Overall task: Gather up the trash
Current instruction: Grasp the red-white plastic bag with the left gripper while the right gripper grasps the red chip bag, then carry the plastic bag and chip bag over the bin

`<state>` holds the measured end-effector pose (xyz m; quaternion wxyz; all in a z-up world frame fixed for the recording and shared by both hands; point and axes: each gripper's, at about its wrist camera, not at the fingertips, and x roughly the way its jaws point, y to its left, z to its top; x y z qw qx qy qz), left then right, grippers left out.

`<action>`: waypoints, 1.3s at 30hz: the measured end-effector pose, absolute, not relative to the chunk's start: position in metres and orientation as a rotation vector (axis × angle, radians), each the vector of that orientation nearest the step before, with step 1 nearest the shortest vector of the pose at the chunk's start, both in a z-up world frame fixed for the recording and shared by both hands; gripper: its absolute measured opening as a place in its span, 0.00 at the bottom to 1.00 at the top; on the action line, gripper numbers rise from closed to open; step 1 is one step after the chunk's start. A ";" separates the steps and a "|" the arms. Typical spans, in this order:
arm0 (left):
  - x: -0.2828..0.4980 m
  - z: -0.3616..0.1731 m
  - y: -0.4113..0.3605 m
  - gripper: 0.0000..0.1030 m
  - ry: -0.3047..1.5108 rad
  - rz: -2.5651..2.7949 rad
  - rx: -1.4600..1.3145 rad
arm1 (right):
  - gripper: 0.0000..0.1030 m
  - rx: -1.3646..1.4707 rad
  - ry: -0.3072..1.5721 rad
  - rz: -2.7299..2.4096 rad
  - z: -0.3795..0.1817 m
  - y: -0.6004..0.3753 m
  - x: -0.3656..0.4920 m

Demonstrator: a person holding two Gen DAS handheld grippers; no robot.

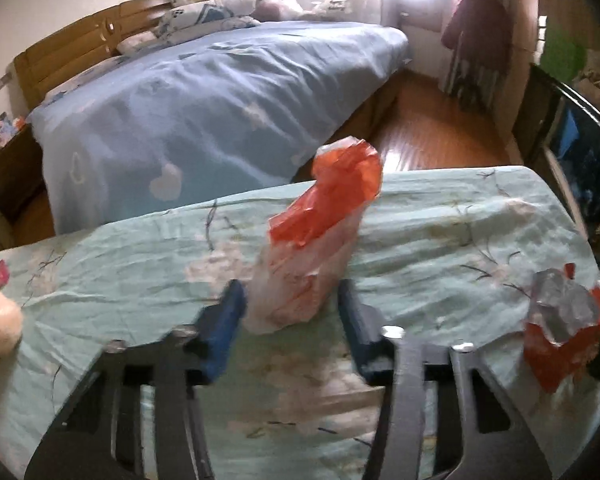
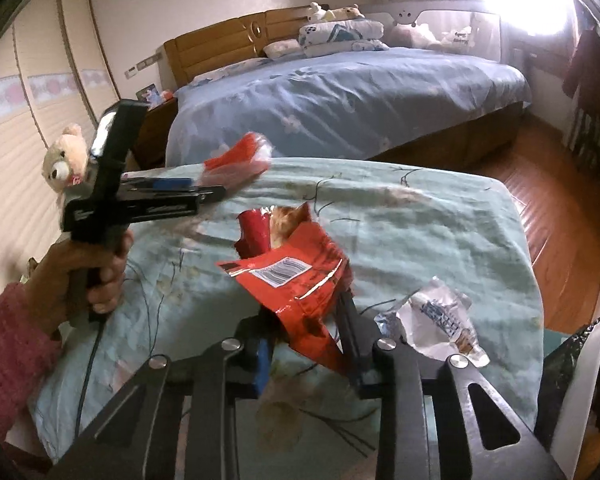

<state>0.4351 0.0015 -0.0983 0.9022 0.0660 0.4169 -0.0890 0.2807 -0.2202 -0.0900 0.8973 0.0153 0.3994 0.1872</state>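
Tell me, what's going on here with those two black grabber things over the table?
A person is picking up snack litter from a table covered with a pale green flowered cloth. The left gripper has a red-and-white plastic wrapper between its fingers, lifted clear. The right gripper is clamped on a torn red snack bag. A crumpled silver wrapper lies on the cloth beside it, not yet picked up. A bed with a blue cover stands behind.

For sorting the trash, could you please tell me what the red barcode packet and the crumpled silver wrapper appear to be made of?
Red barcode packet: likely glossy foil-lined plastic film; shiny creases, silver inside. Crumpled silver wrapper: seemingly metallised film; reflective, sharp crinkles.
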 end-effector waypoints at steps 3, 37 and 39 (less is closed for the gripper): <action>0.430 -0.097 0.007 0.23 0.869 -0.196 0.089 | 0.27 0.044 0.834 0.404 -0.091 -0.219 0.274; 0.200 -0.072 -0.120 0.20 0.896 -0.430 -0.011 | 0.16 0.268 0.756 0.254 -0.065 -0.326 0.142; 0.196 -0.070 -0.132 0.20 0.893 -0.453 0.008 | 0.16 0.272 0.748 0.229 -0.063 -0.336 0.138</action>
